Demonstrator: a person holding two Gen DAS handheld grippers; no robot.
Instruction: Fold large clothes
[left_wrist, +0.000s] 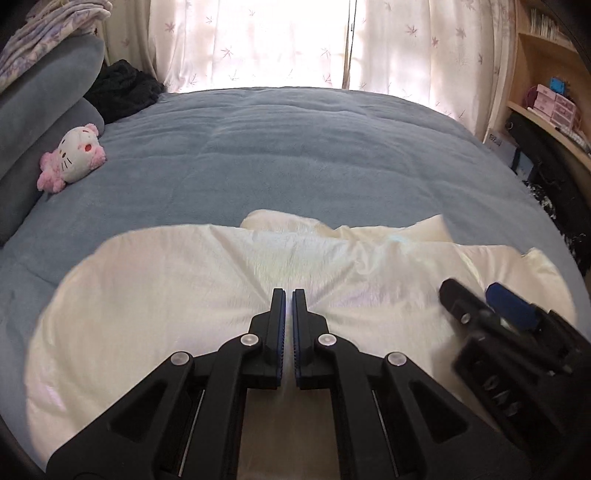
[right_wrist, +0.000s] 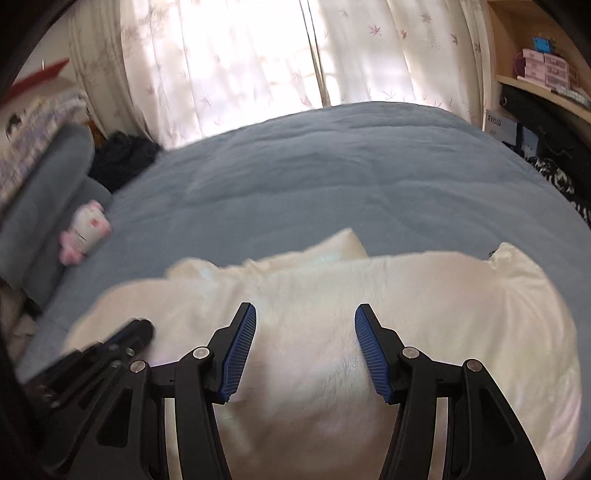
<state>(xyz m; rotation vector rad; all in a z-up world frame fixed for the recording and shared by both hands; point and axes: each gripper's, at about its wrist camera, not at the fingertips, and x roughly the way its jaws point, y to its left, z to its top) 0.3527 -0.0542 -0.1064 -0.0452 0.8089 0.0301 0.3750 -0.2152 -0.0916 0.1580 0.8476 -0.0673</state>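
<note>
We see one crinkled cream-white garment (left_wrist: 207, 280) spread on the fuzzy blue-grey bed cover (left_wrist: 295, 147). Our left gripper (left_wrist: 289, 295) has its jaws together, empty; our right gripper (right_wrist: 305, 314) holds its jaws apart above the fabric. One pink-and-white plush cat toy (left_wrist: 75, 157) lies by two grey pillows (left_wrist: 33, 110).

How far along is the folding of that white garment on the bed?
Partly done: the white garment lies doubled on the blue bed, sleeves tucked behind. Nothing is gripped: the left hand-held gripper is shut and empty, the right hand-held gripper open. Further folds seem left.
</note>
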